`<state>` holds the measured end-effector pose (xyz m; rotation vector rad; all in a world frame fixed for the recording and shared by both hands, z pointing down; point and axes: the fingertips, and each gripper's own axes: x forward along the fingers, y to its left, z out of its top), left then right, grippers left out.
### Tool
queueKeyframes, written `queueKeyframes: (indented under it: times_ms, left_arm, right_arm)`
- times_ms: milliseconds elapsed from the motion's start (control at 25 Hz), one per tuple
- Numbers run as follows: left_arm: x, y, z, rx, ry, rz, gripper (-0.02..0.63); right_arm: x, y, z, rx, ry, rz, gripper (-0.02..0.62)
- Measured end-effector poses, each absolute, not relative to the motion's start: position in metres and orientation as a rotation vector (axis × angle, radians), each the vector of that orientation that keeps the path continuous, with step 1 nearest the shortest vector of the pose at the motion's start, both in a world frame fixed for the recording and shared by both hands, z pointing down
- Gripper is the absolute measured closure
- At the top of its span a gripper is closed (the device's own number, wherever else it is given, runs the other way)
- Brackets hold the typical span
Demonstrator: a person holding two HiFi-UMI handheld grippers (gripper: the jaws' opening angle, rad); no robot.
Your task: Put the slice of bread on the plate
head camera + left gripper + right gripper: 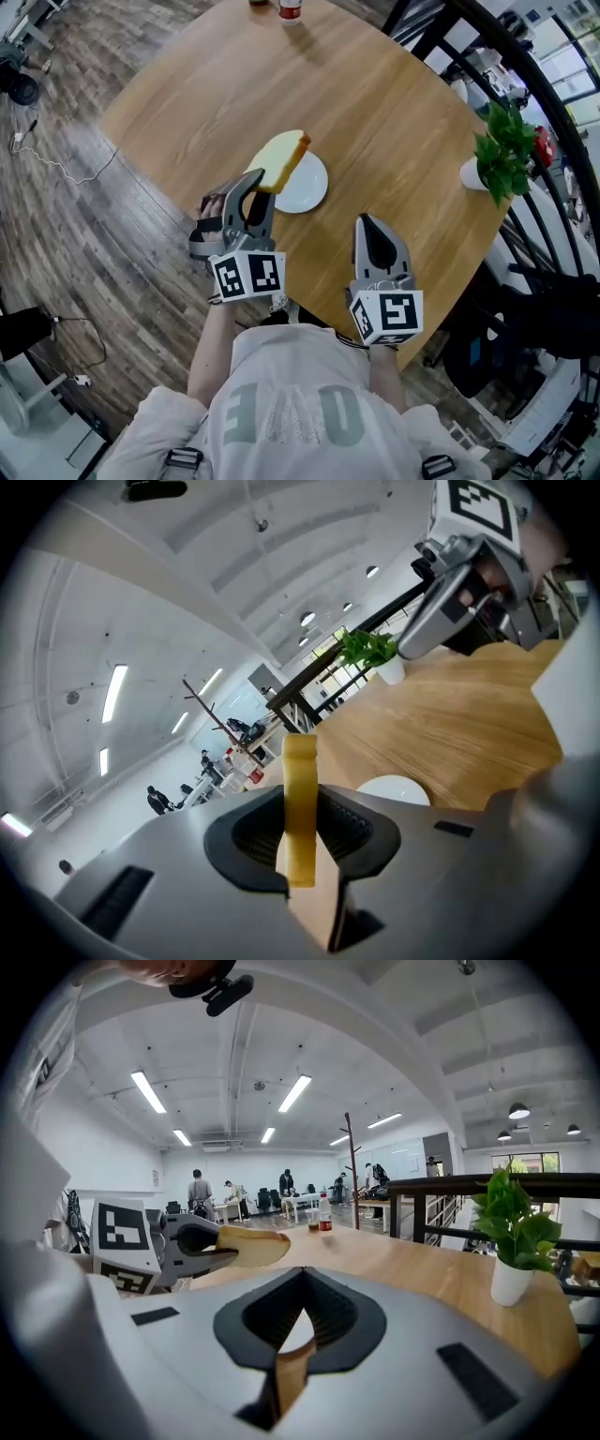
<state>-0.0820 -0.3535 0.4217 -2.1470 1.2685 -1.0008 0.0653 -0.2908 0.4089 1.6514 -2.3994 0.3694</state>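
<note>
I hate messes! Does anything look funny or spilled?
Nothing spilled or broken. Only the bread slice stands out: the left gripper holds it tilted in the air by the white plate, not on it yet.

**Matt wood, glossy plate, spongy bread**
The round light-brown table (394, 122) shows smooth, matt wood grain, and the small white plate (309, 190) on it looks glossy, like glazed ceramic. Above the table, the pale yellow slice of bread (279, 159) has spongy crumb and a browner crust. The grey left gripper (255, 180) and right gripper (365, 221) look like matt plastic.
</note>
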Motion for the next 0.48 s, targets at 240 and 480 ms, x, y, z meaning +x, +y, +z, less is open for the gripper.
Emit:
queueKeyframes:
  times_ms: [240, 480]
  left_arm:
    - [-0.077, -0.369, 0.469, -2.108, 1.217, -1.159, 0.517]
    - [-0.061, -0.378, 0.492, -2.015, 1.196, -1.247, 0.516]
  right_arm:
    - [0.071, -0.296, 0.432, 1.611, -2.393, 0.467, 0.578]
    - [0.077, -0.295, 0.444, 1.544, -2.434, 0.546, 0.578]
